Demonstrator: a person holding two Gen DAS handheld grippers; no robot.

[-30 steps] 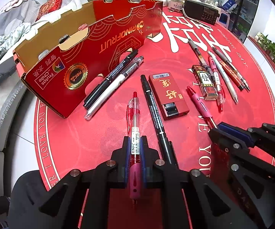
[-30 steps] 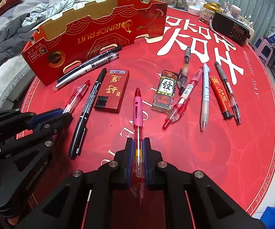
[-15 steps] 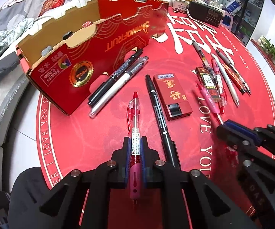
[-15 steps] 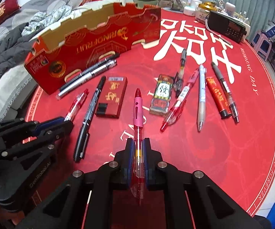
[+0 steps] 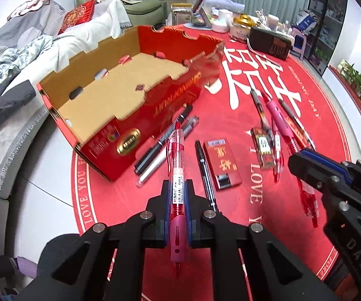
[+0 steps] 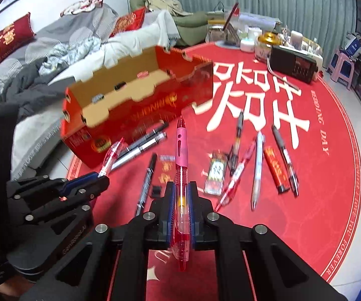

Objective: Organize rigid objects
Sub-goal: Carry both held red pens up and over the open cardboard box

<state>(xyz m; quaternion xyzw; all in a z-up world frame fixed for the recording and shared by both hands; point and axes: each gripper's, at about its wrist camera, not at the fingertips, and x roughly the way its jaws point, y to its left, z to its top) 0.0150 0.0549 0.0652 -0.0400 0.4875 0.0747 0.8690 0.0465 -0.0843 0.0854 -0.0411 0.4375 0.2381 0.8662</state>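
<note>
Pens (image 5: 176,173) (image 6: 182,195) clamped in both tongs hide their pinched middles.

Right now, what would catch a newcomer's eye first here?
Probably the two black claws low in front, each clamping a red pen: the left claw and the right claw. Behind them stands an open red cardboard box, with loose pens scattered across the red round table.
</note>
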